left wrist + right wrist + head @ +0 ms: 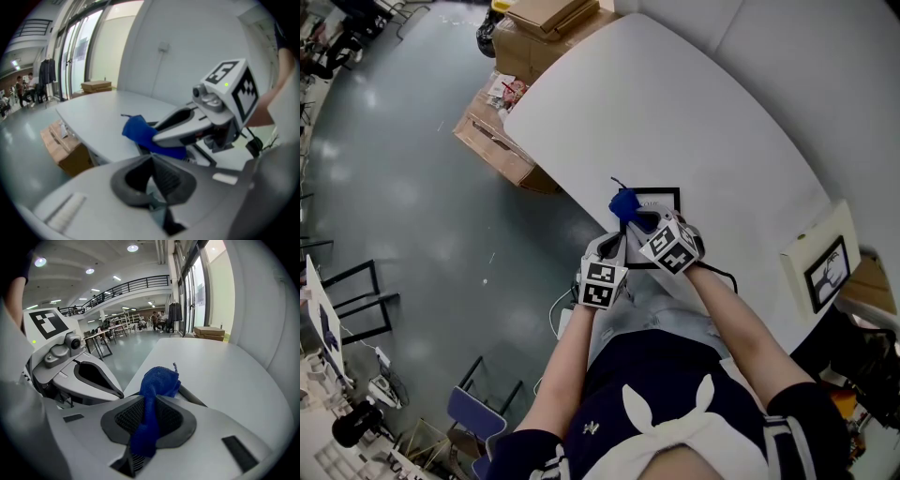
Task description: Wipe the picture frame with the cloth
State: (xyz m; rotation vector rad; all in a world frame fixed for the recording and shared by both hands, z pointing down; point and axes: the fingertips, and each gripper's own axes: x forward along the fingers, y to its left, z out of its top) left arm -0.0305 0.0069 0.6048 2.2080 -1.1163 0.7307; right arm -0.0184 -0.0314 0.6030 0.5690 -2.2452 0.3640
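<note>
Head view: a person stands at a big white table point(675, 112). Each hand holds a gripper. A black picture frame point(662, 192) lies flat on the table, close to the edge by the person. Both grippers are at the near side of the frame.

The right gripper point(639, 221) reaches over the frame. A blue cloth point(623, 203) sticks out of its tip. The cloth is at the far left corner of the frame. In the right gripper view, the two jaws are squeezed on the cloth. One end of the cloth bunches up in front of the jaws, and the other end hangs back between them. A dark edge of the frame peeks out just past the cloth.

The left gripper point(613, 247) is just beside the right one, at the table edge. In the left gripper view, its jaws are pressed together with nothing held in them. That view also shows the right gripper from the side, with the cloth down on the frame.

At the right end of the table is a white box point(806, 246) with a second picture point(828, 270) on it. Brown cardboard boxes point(499, 141) stand on the gray floor point(403, 197) by the far left side of the table.
</note>
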